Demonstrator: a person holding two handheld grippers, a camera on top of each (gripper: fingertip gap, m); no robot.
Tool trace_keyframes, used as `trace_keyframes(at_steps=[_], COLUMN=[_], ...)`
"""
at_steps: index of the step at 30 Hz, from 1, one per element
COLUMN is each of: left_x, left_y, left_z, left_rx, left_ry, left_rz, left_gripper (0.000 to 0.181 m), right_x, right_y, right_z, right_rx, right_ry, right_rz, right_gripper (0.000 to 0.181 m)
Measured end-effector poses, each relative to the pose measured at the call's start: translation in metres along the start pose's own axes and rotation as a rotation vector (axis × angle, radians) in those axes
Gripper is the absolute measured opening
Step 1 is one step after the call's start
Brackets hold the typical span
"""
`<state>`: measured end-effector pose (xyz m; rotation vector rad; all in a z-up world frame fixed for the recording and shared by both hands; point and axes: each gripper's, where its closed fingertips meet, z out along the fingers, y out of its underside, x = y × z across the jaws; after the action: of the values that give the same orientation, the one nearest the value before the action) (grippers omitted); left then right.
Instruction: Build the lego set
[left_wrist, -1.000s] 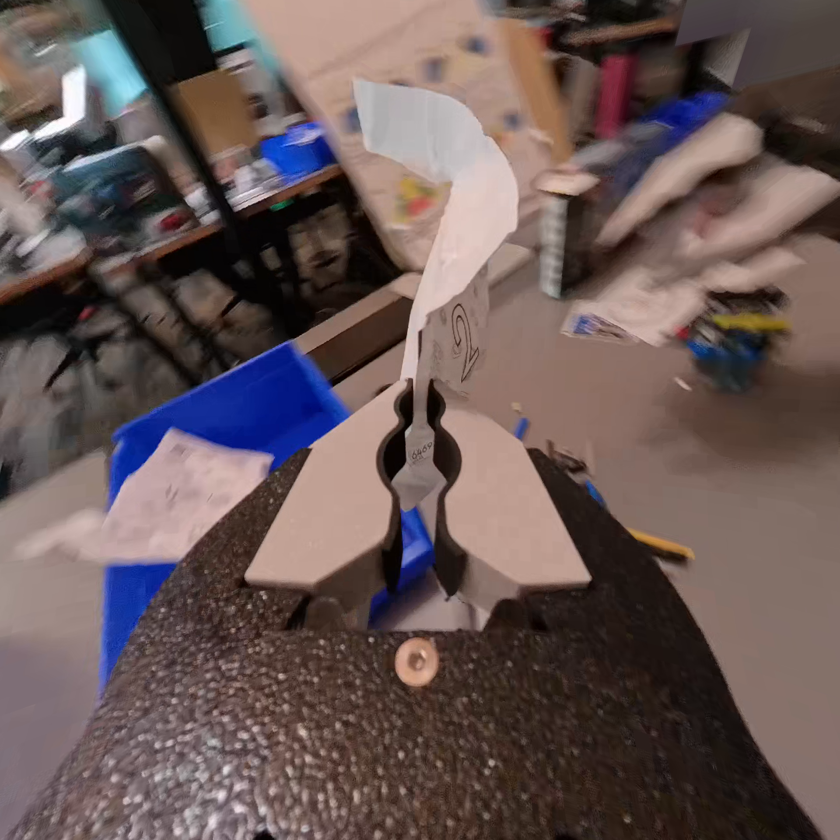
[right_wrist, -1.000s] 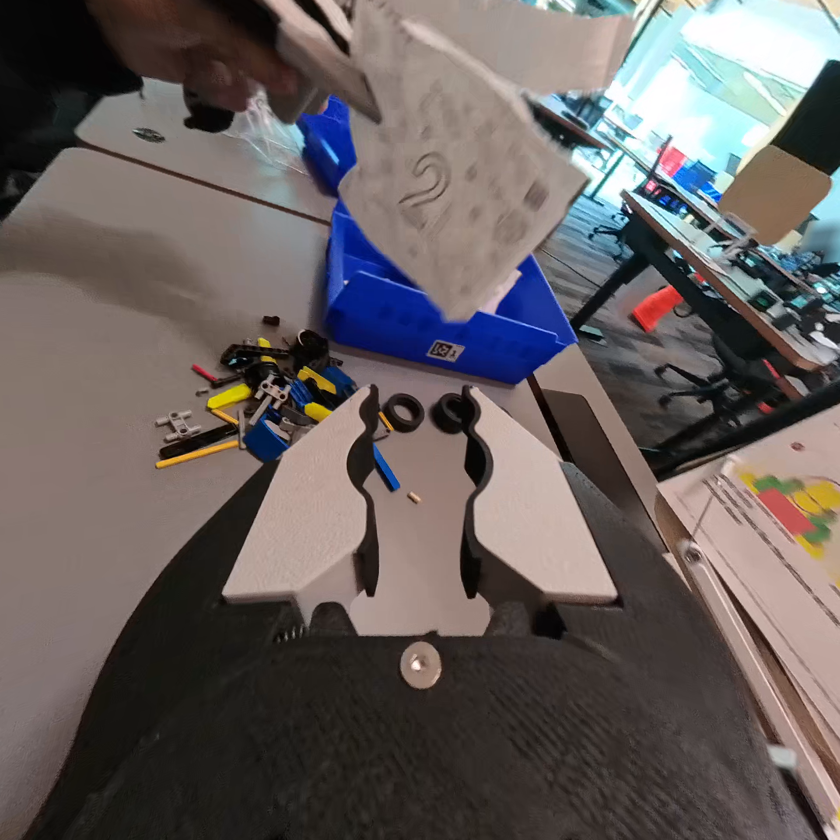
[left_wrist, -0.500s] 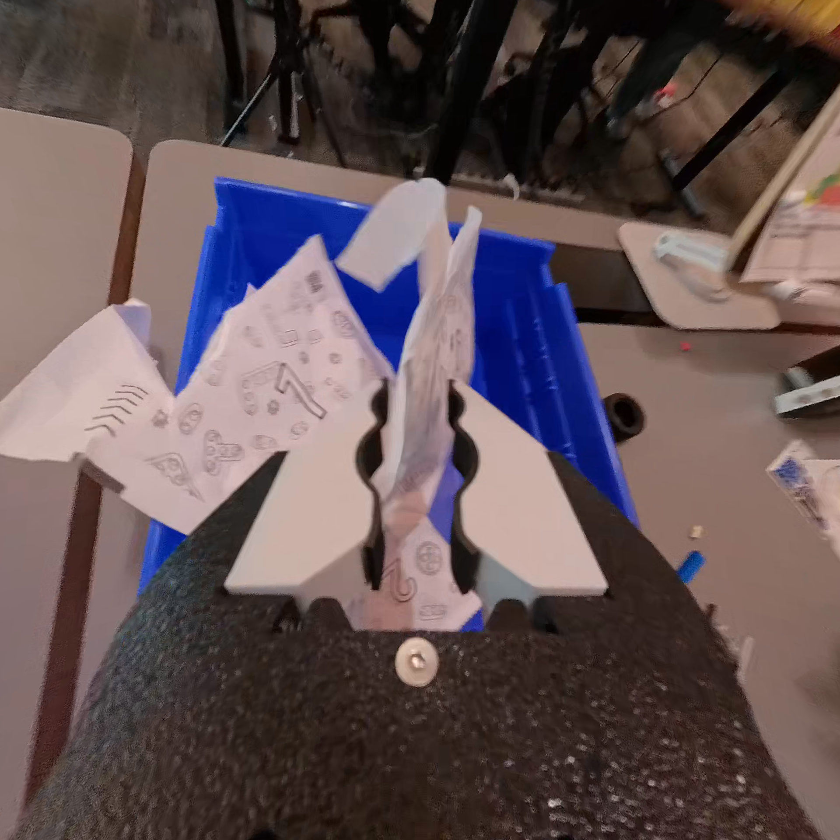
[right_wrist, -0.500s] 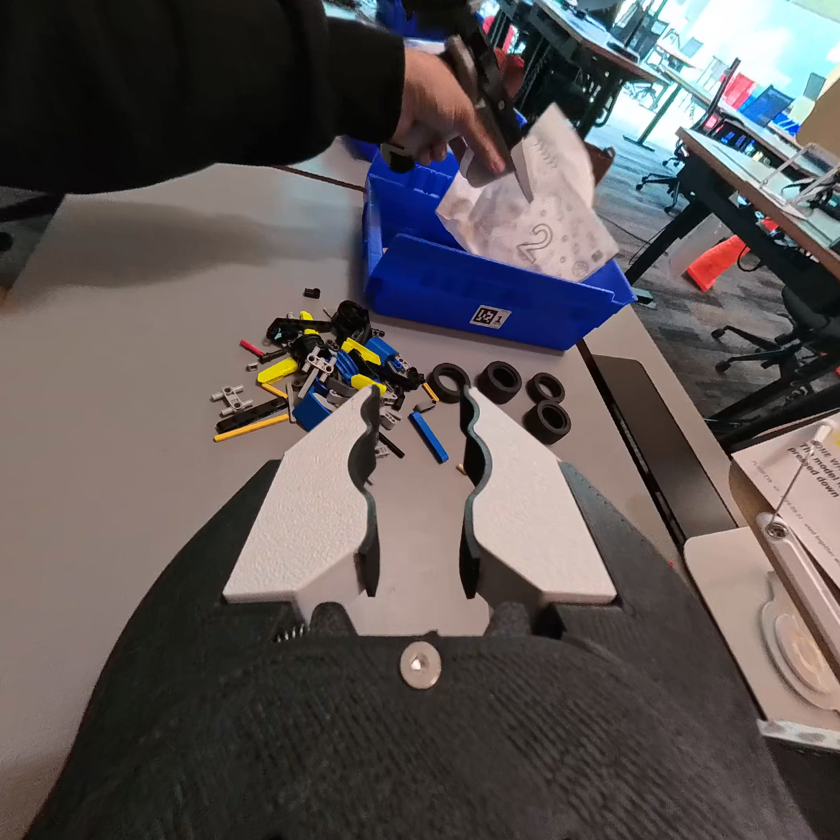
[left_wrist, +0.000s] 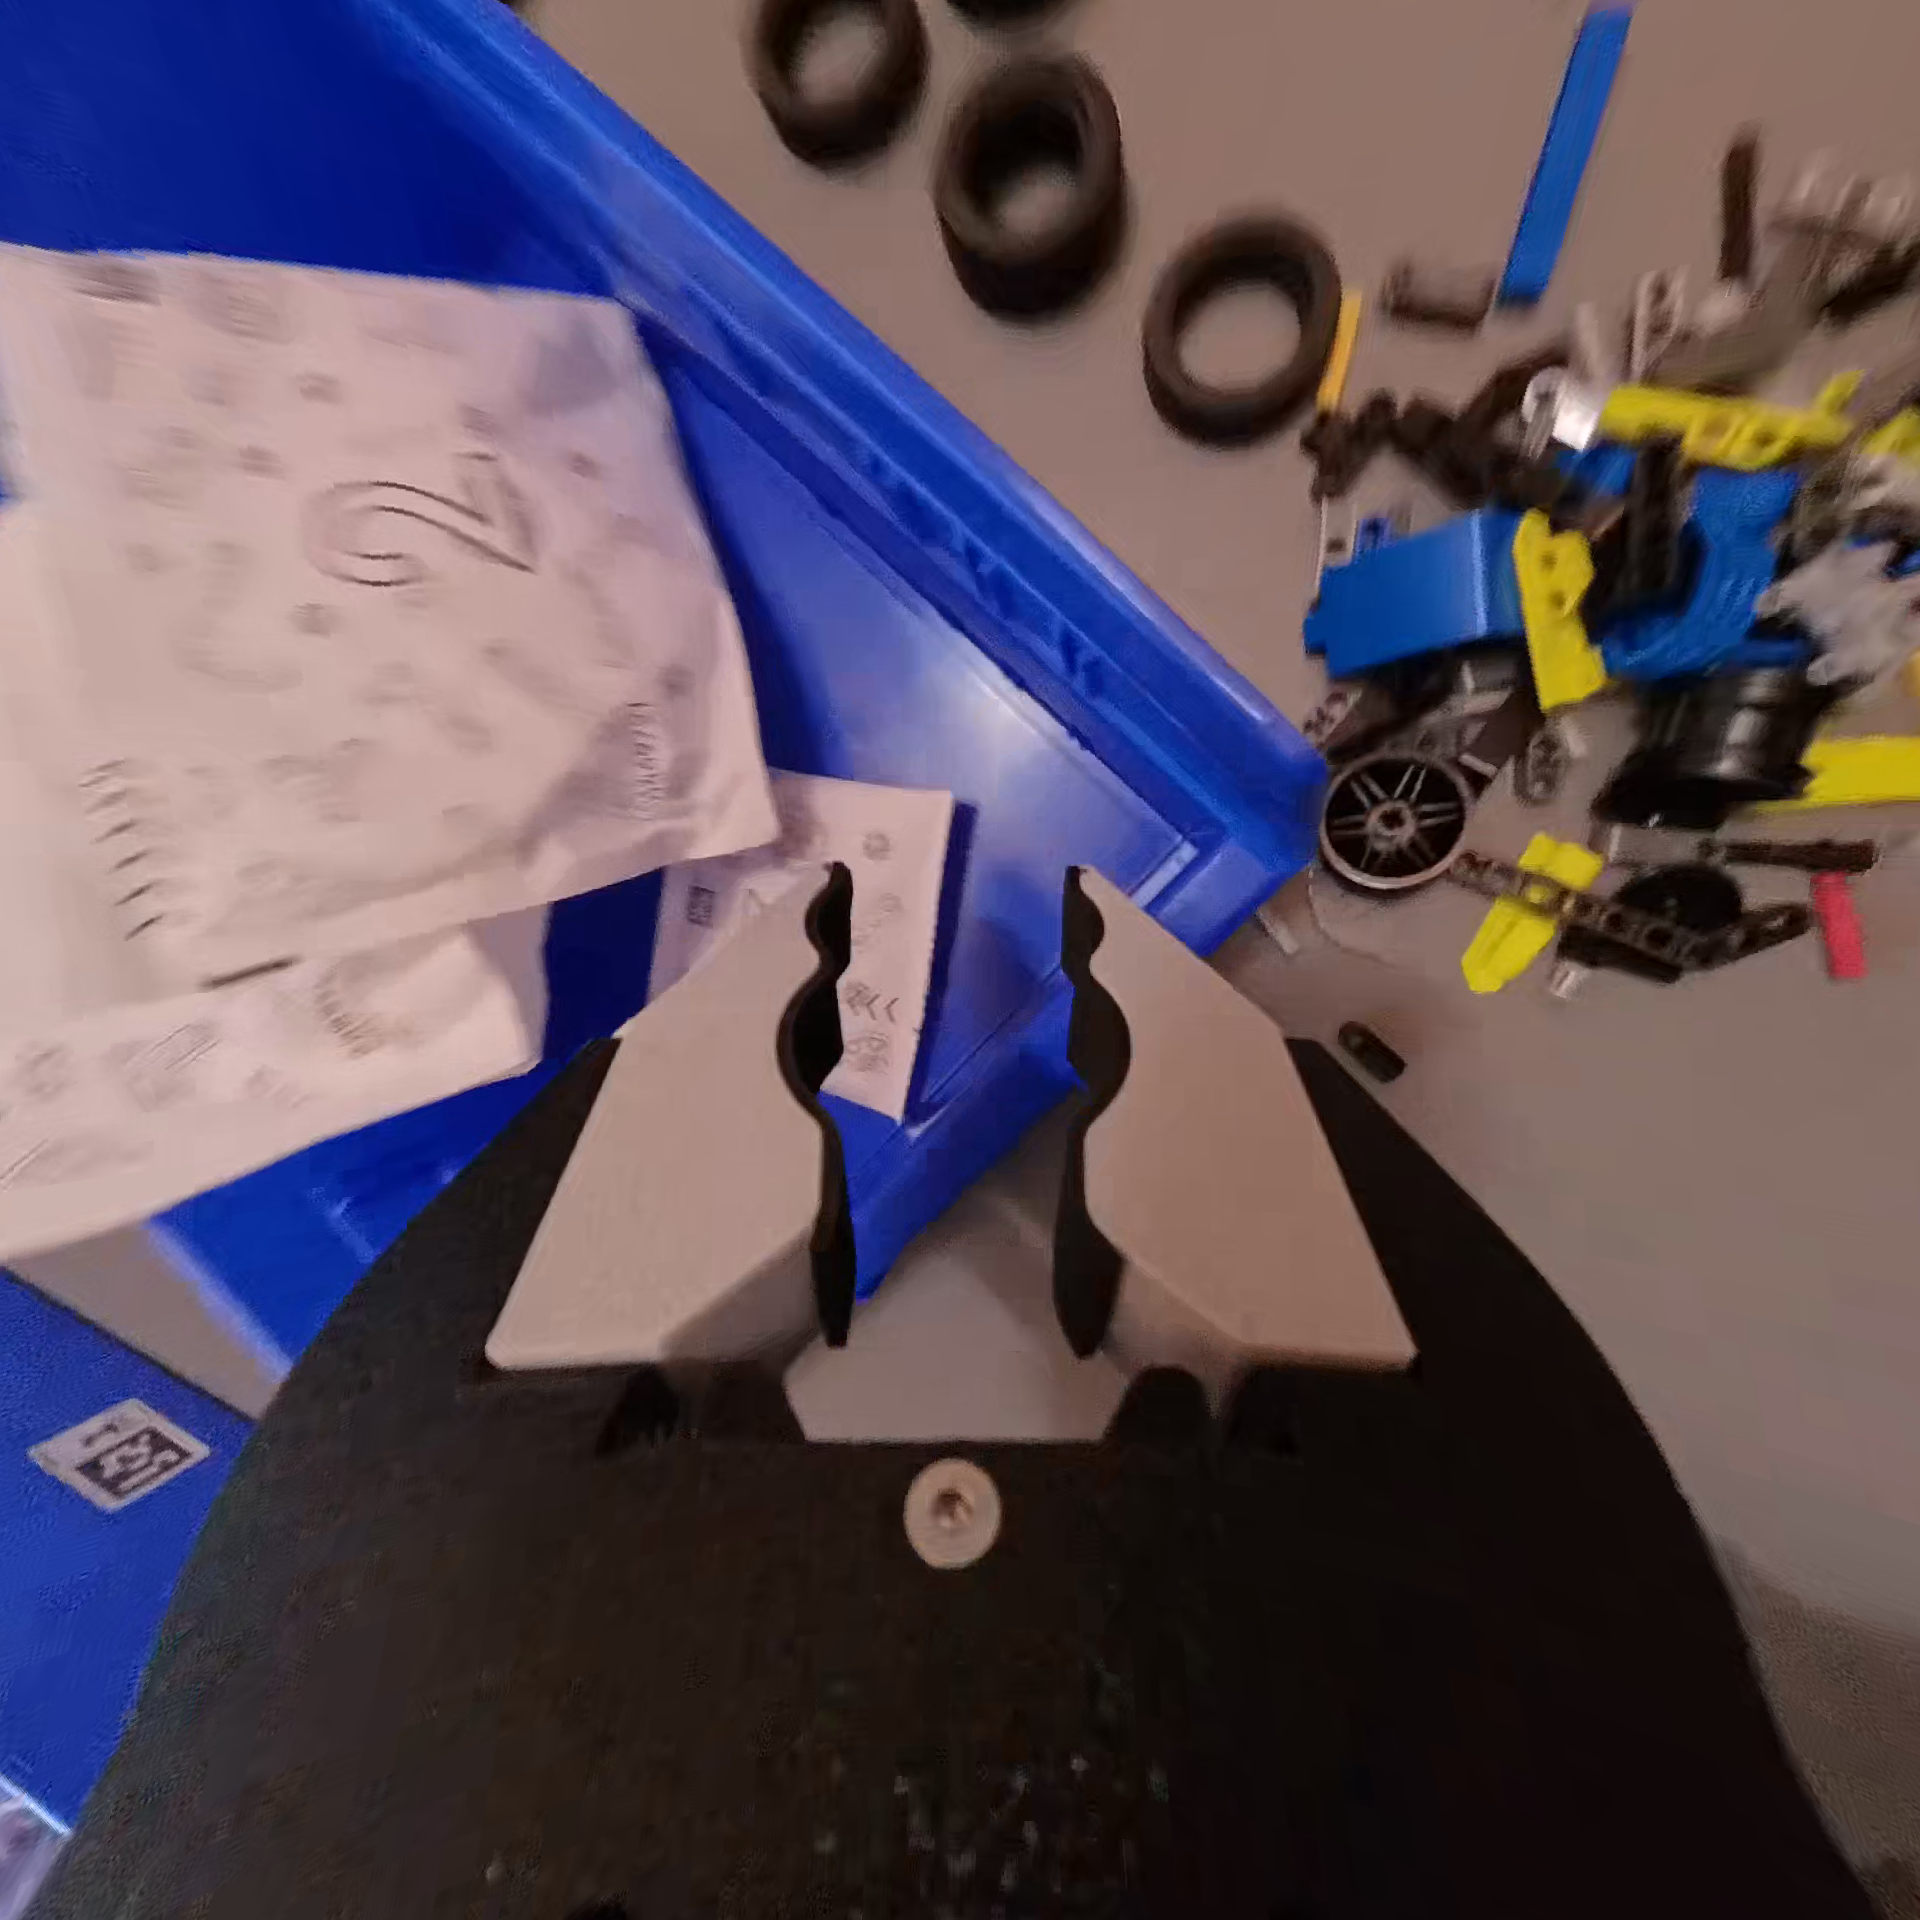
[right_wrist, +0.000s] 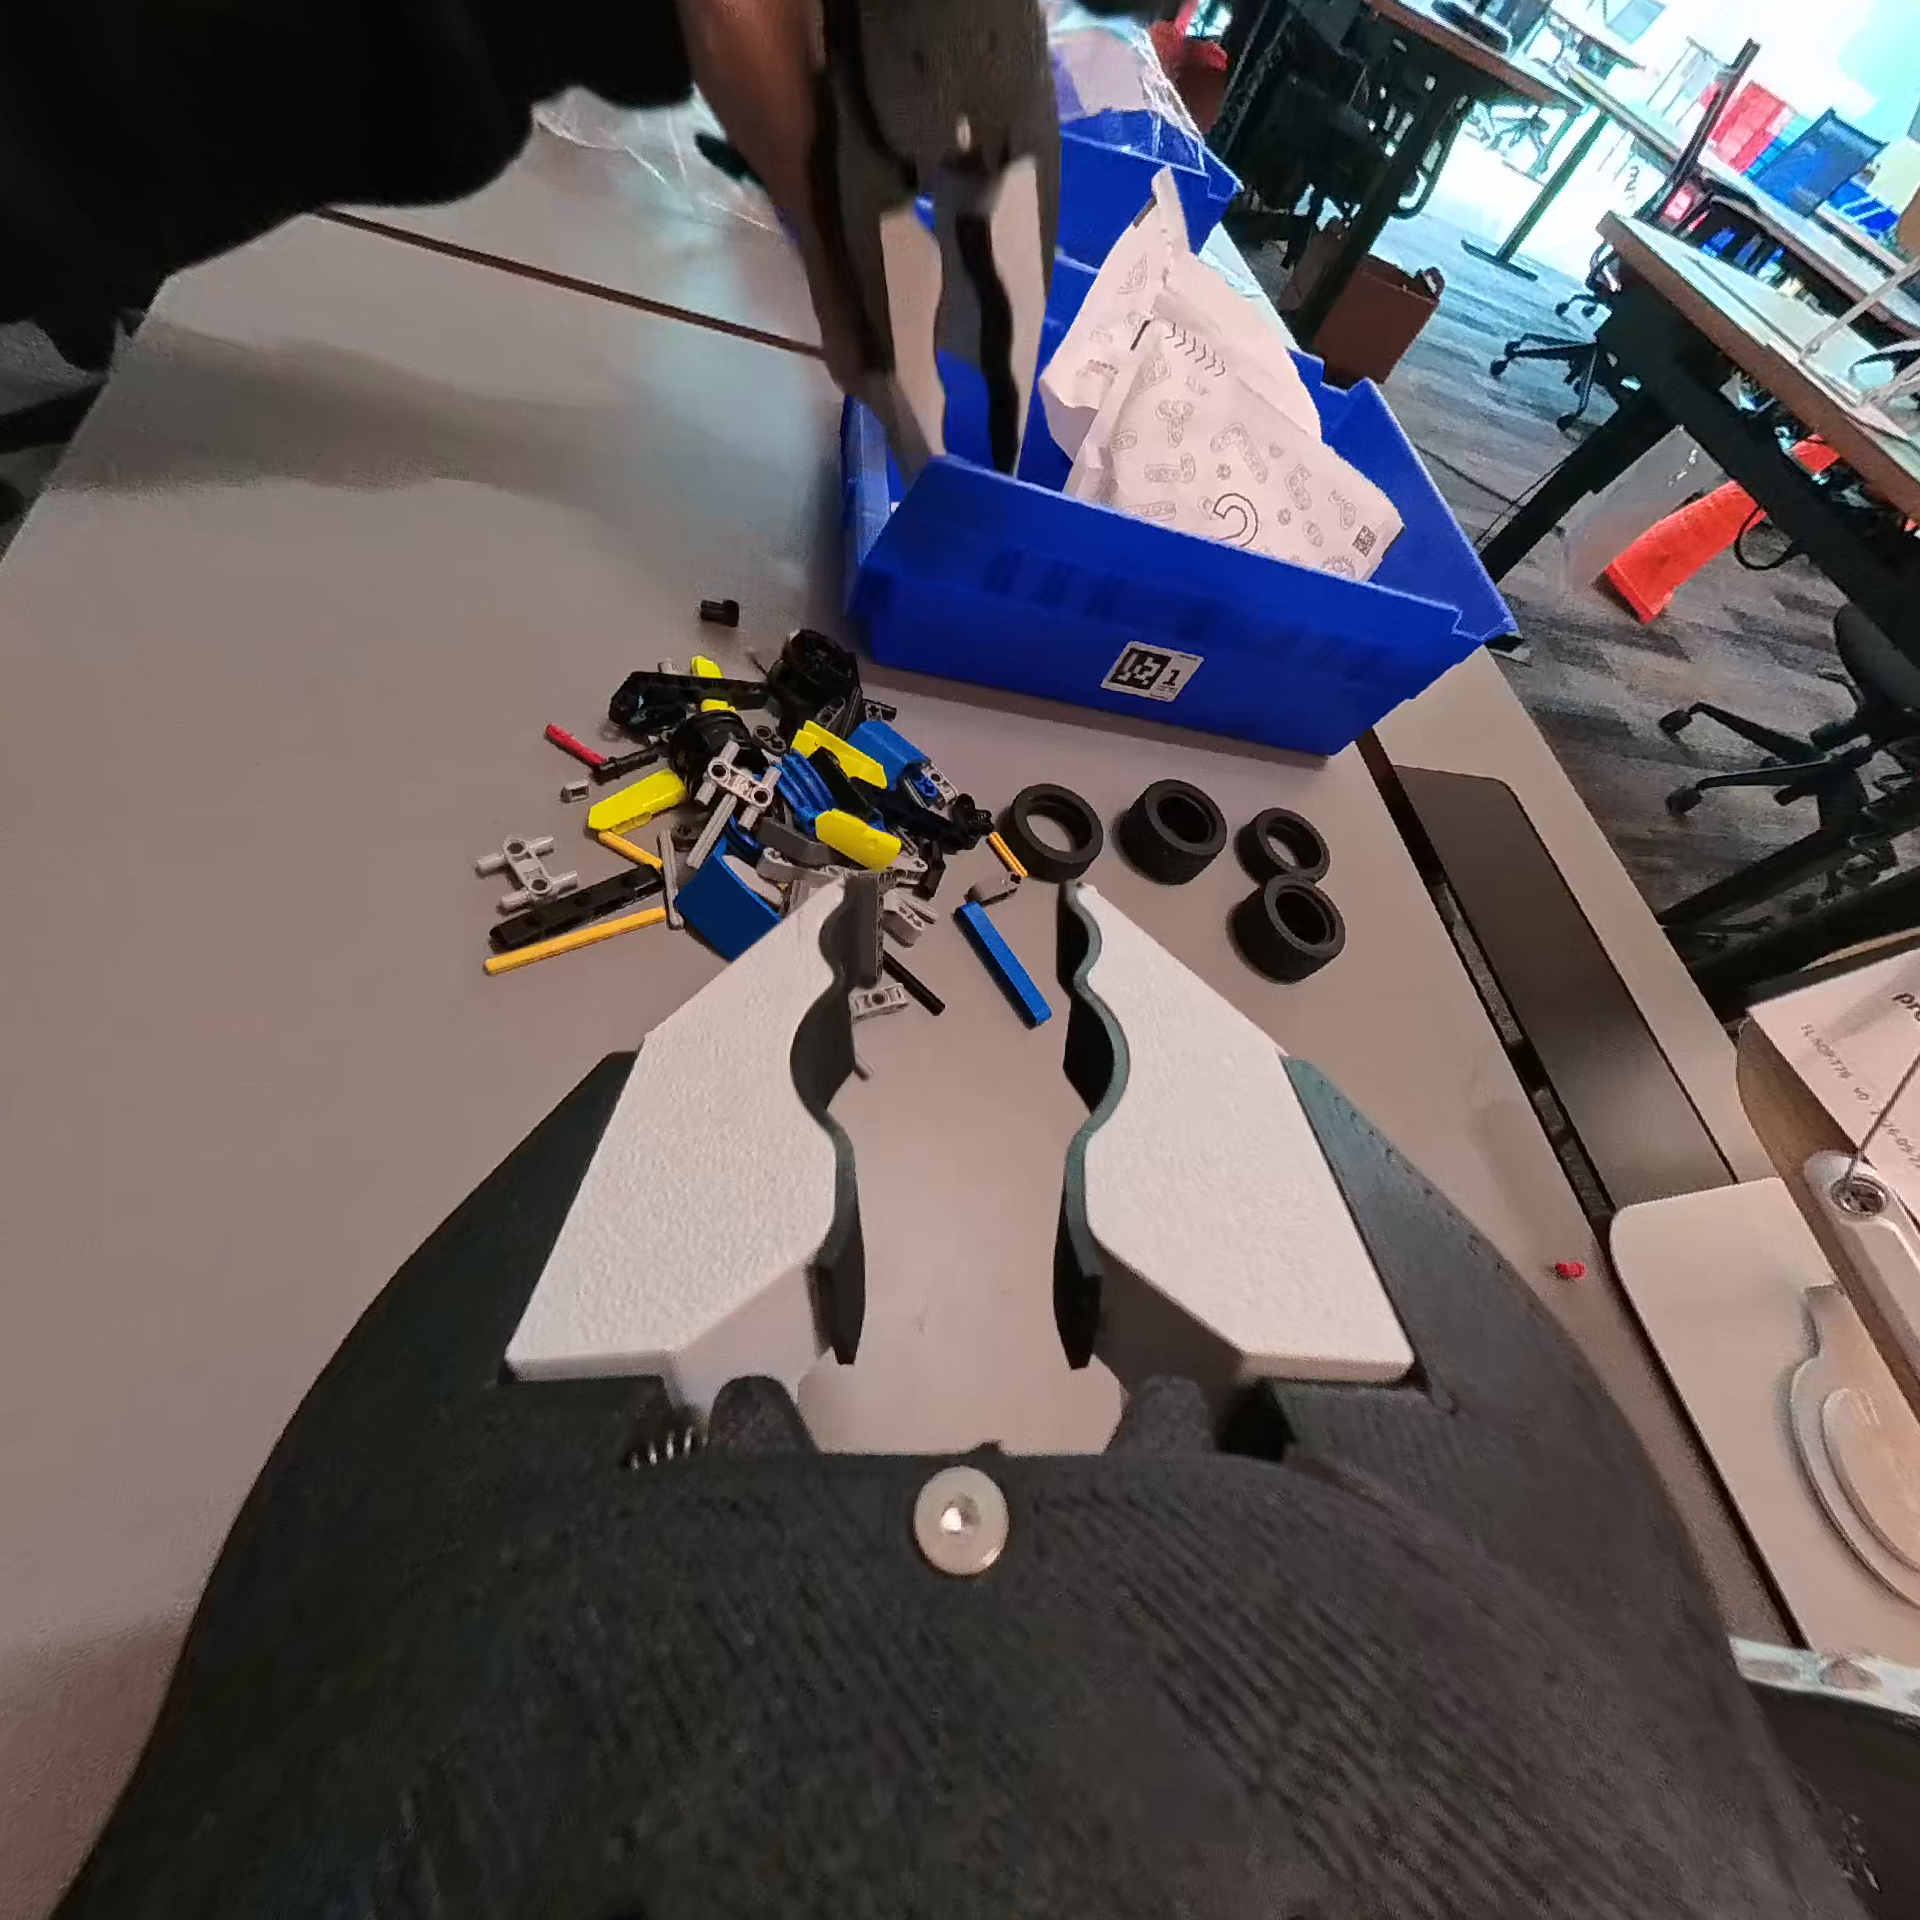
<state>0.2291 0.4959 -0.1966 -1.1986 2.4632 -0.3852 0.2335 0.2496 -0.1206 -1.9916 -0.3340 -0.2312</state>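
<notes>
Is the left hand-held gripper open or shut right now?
Open. The left hand-held gripper shows a clear gap between its fingers, nothing held; the paper bag lies in the blue bin.

Paper bags (right_wrist: 1216, 447) lie in the bin (right_wrist: 1143, 613), behind the lego pieces (right_wrist: 769, 800).

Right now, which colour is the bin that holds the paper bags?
Blue bin, clearest in the right wrist view.

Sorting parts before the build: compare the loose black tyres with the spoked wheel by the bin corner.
The tyres are plain matte black rubber rings with hollow centres; the spoked wheel has a filled centre of thin silvery spokes. The tyres sit apart from the lego pile; the wheel lies against the corner of the blue bin, at the pile's edge. Four tyres show, one such wheel. All are round, black and on the table.
</notes>
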Motion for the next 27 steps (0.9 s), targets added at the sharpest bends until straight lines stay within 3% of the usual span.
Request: trace_keyframes(at_steps=[6, 8, 11, 13, 16, 19, 21, 24, 27], left_x=[0.006, -0.002, -0.013, -0.021, -0.032, -0.014, 0.009, 0.054, 0.090], left_y=[0.017, 0.019, 0.010, -0.007, -0.041, -0.079, -0.096, -0.113, -0.127], left_z=[0.044, 0.049, 0.039, 0.014, -0.056, -0.134, -0.168, -0.183, -0.181], left_rx=[-0.237, -0.283, -0.226, -0.081, 0.270, 0.718, 0.957, 1.182, 1.297], left_ry=[0.180, 0.136, 0.050, 0.008, -0.048, 0.043, 0.103, 0.251, 0.366], left_rz=[-0.068, -0.085, -0.130, -0.253, -0.526, -0.701, -0.765, -0.887, -0.983], left_gripper=[0.021, 0.003, 0.000, 0.000, 0.000, 0.000, 0.000, 0.000, 0.000], right_x=[-0.006, -0.009, -0.009, -0.009, -0.008, -0.013, -0.012, -0.012, -0.029], right_y=[-0.003, -0.004, -0.004, -0.009, -0.028, -0.059, -0.079, -0.092, -0.092], right_z=[-0.002, -0.002, 0.001, 0.003, 0.013, 0.027, 0.035, 0.044, 0.049], right_rx=[0.006, 0.013, -0.005, 0.005, 0.081, 0.231, 0.329, 0.368, 0.374], right_ry=[0.001, -0.004, 0.009, 0.025, 0.066, 0.077, 0.129, 0.270, 0.332], right_rz=[0.011, 0.010, -0.019, -0.032, -0.015, 0.038, 0.051, -0.105, -0.302], right_gripper=[0.036, 0.036, 0.036, 0.036, 0.038, 0.053, 0.058, 0.069, 0.072])
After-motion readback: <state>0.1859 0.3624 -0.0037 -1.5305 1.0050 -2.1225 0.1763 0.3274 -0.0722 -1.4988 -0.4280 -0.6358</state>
